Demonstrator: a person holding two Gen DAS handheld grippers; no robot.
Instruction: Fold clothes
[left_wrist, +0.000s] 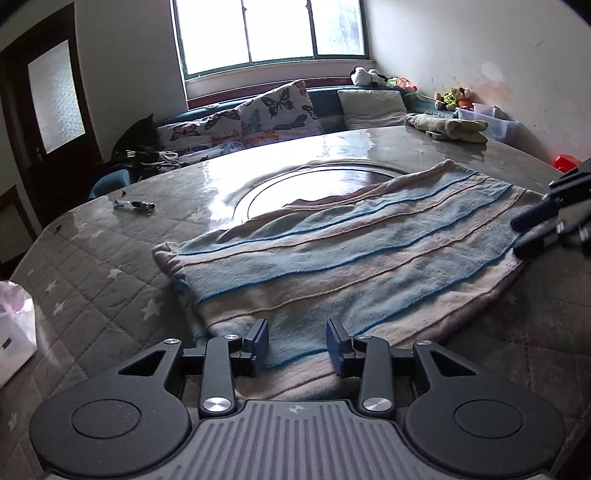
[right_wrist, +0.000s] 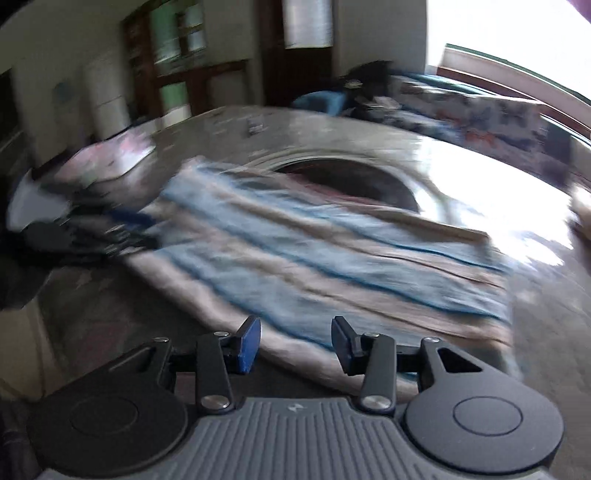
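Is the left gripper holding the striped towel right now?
No, the left gripper stands open above the striped towel, and nothing is pinched between its pads.

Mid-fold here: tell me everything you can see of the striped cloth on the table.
The striped cloth is a soft, fleecy-looking piece with pale blue and beige bands split by thin dark blue lines. It lies folded and mostly flat on the quilted table cover, its far edge reaching over the round inset at the table's middle. The left corner is rounded and slightly puffed. The left gripper and right gripper both hang open by its edges, nothing pinched.
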